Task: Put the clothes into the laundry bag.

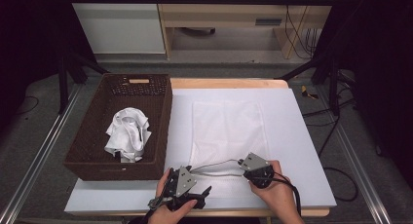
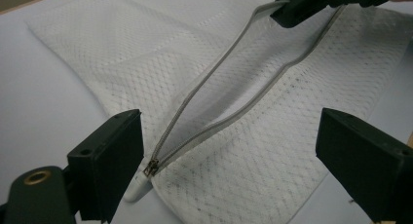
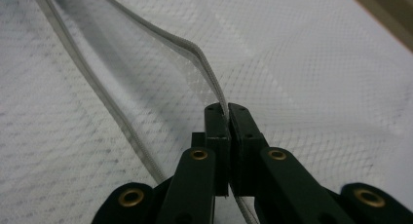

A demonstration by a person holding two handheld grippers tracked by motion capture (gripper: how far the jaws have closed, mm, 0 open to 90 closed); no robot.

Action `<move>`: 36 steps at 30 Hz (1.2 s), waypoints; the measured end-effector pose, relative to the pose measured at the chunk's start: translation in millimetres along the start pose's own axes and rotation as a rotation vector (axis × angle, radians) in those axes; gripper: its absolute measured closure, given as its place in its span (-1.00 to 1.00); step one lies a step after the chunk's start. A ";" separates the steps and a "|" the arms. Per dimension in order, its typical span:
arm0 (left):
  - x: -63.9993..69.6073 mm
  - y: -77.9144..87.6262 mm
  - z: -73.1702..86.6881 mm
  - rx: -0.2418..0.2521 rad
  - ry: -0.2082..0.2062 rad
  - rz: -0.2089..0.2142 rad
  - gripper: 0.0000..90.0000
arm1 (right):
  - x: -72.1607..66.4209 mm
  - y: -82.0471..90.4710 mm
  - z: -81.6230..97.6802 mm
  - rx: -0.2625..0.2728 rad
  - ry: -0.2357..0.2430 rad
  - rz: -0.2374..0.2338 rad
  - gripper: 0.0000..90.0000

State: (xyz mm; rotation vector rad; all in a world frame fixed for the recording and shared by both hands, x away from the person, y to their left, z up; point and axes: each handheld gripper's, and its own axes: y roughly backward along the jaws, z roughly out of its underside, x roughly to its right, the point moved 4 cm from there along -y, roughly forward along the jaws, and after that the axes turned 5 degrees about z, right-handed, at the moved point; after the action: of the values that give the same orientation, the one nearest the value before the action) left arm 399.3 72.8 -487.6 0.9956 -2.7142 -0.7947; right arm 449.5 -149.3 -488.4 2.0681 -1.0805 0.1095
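Observation:
A white mesh laundry bag (image 1: 226, 126) lies flat on the white table mat (image 1: 297, 151), its zipper undone along the near end. My right gripper (image 3: 227, 112) is shut on the upper zipper edge (image 3: 195, 53) and holds it lifted off the bag, so the mouth gapes. In the high view the right gripper (image 1: 242, 161) is at the bag's near right part. My left gripper (image 2: 234, 146) stands open over the bag's near left corner, its jaws wide apart on either side of the zipper pull (image 2: 152, 168) and touching nothing. The left gripper (image 1: 199, 179) sits near the table's front edge.
A brown wicker basket (image 1: 97, 151) stands on the left of the table with a crumpled white cloth (image 1: 127, 134) inside. The mat's front edge runs just below both hands. Black frame legs and cables stand beyond the right side.

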 end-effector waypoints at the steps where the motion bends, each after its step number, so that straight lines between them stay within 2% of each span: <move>1: -0.3 0.5 -0.1 -0.001 -0.002 -0.001 -0.76 | 0.0 0.0 0.0 0.000 0.000 0.000 0.96; 5: -2.9 4.5 -1.9 -0.004 -0.011 -0.015 -0.76 | 2.5 4.5 -8.0 0.043 0.007 0.023 0.97; 10: -4.2 7.4 -4.0 0.005 -0.002 -0.022 -0.75 | 6.7 2.0 -14.9 0.050 0.003 0.010 0.97; 15: -2.8 10.2 -6.2 0.007 0.005 -0.017 -0.71 | 12.8 0.8 -29.2 0.054 -0.005 0.016 0.98; 17: -1.9 11.2 -7.0 0.009 0.007 -0.014 -0.69 | 14.3 3.6 -34.1 0.070 -0.012 0.018 0.98; 18: -1.0 11.6 -7.4 0.009 0.005 -0.012 -0.67 | 15.6 7.5 -37.9 0.094 -0.018 0.028 0.98; 24: 2.3 13.4 -10.0 0.017 -0.010 -0.010 -0.63 | 16.9 17.4 -42.2 0.147 -0.046 0.037 0.98; 30: 2.4 15.6 -12.1 0.017 0.002 -0.001 -0.62 | 17.0 25.8 -47.5 0.212 -0.071 0.076 0.98; 31: 2.5 16.0 -12.6 0.015 0.004 0.000 -0.61 | 17.7 27.1 -49.8 0.237 -0.079 0.094 0.98; 36: 0.5 19.3 -18.0 0.032 0.008 -0.007 -0.61 | 17.5 24.1 -57.5 0.248 -0.093 0.090 0.98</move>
State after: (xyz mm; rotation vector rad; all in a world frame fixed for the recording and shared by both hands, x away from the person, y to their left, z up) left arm 393.5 77.1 -462.1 1.0133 -2.7267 -0.7497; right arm 458.1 -130.0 -427.2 2.2632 -1.2709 0.2031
